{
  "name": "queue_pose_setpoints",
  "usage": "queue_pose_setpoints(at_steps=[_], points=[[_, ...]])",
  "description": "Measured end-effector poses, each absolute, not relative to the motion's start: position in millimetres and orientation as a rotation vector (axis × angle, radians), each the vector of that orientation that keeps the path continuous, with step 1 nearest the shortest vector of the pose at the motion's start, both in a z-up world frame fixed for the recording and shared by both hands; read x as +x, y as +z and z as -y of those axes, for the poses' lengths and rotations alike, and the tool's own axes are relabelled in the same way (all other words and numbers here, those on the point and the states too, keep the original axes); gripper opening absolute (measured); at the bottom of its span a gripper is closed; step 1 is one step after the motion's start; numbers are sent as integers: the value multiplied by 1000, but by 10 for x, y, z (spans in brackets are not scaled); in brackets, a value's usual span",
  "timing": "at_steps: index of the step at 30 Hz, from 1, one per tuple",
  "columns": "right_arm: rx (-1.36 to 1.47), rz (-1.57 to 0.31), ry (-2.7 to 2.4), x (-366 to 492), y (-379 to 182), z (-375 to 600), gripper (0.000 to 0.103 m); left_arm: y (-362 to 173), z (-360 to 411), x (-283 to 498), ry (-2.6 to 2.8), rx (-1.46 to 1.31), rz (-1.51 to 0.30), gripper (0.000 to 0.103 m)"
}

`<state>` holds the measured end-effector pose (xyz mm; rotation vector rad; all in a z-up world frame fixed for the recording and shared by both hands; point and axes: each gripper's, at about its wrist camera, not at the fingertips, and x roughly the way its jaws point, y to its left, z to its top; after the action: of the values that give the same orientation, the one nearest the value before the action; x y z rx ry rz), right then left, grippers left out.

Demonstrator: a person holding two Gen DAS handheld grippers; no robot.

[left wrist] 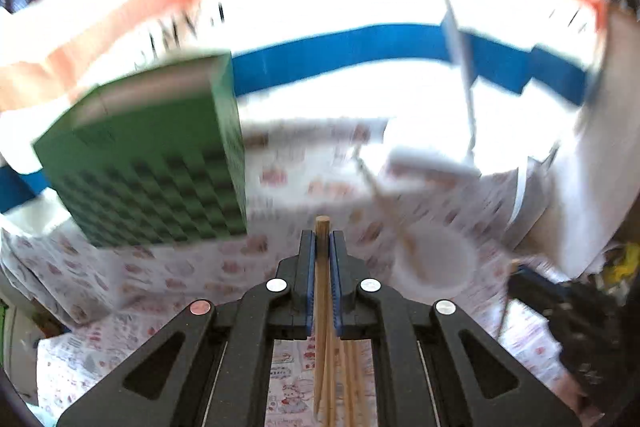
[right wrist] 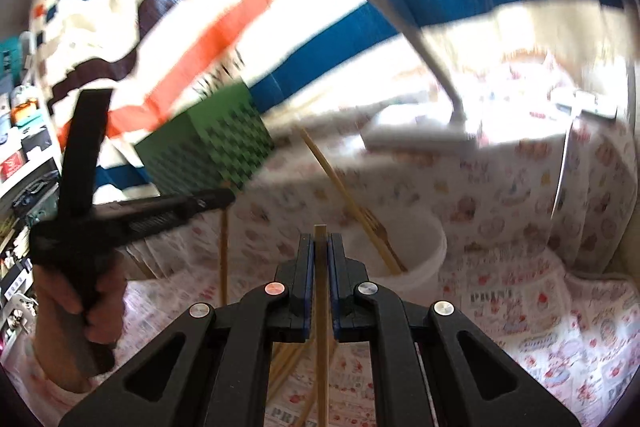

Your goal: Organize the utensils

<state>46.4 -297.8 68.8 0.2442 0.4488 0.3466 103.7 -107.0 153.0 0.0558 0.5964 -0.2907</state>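
Note:
In the left wrist view my left gripper (left wrist: 322,239) is shut on a thin wooden utensil handle (left wrist: 322,291) that runs up between its blue pads. More wooden sticks (left wrist: 350,371) show below it. In the right wrist view my right gripper (right wrist: 320,241) is shut on another wooden handle (right wrist: 321,327). A green perforated holder (left wrist: 152,163) (right wrist: 212,139) stands on the table at the left. A white tub (left wrist: 440,267) (right wrist: 416,267) holds a wooden fork (right wrist: 372,223). A hand (right wrist: 92,311) holds the left gripper (right wrist: 226,197), with a wooden stick (right wrist: 223,251) hanging from it.
A patterned cloth (right wrist: 520,307) covers the table. A white lamp base (right wrist: 420,137) (left wrist: 432,163) with a slanted arm stands behind the tub. A cloth with blue and orange stripes (left wrist: 360,47) hangs at the back. Cluttered shelves (right wrist: 24,147) are at the far left.

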Motion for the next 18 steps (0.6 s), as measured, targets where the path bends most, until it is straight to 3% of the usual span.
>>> queue_pose_setpoints(at_steps=[5, 18], points=[[207, -338, 337, 188, 978, 2963, 8, 1850, 1056, 569, -297, 108, -462, 6], [309, -36, 132, 12, 1522, 3171, 8, 1904, 1259, 450, -403, -41, -230, 6]])
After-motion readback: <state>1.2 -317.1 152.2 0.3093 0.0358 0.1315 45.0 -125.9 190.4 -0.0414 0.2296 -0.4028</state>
